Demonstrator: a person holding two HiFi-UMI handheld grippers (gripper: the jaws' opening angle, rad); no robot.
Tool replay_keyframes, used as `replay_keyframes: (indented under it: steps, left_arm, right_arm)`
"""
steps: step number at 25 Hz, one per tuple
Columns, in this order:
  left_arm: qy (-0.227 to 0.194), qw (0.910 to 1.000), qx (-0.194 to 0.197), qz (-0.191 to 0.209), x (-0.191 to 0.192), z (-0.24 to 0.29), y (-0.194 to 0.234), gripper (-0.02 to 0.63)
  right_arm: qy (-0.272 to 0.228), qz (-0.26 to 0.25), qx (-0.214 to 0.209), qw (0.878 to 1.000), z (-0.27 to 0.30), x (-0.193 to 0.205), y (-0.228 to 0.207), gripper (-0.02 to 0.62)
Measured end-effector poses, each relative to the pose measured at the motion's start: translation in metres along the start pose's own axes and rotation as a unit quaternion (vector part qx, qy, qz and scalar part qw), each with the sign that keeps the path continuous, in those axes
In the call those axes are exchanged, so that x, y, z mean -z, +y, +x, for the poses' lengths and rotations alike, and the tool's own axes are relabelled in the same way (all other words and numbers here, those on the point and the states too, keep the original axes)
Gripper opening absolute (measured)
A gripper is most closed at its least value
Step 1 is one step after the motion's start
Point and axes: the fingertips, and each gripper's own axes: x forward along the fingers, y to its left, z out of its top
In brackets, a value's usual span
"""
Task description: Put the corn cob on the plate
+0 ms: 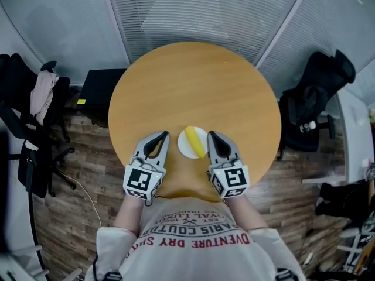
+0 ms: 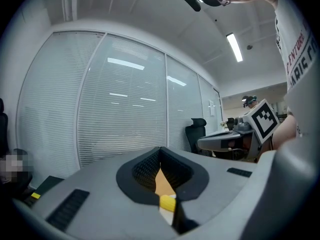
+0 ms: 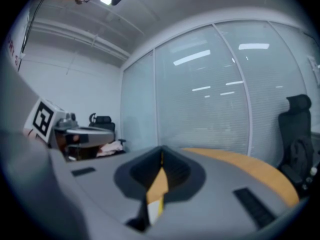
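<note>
One corn cob is lying on one plate, and the plate is sitting on one round table, near the edge closest to the person. The corn is looking yellow and long, and it is lying slanted across the plate. The plate is looking small, white and round. The table top is looking flat and smooth, like light brown wood. Two grippers are pointing across the table, the left gripper just beside the plate on one side and the right gripper on the other. Both are grey with dark bumpy pads. Both are holding their jaws pressed together, with nothing pinched between them.
</note>
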Motion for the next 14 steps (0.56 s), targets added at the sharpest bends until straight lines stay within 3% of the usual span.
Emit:
replay_keyframes:
  steps: [14]
  left_arm:
    - [0.004, 1.0, -0.003, -0.003, 0.0018, -0.0019, 0.0005, 0.034]
  right_arm:
    - [0.007, 0.0, -0.001, 1.0, -0.0011, 0.0043, 0.0018, 0.029]
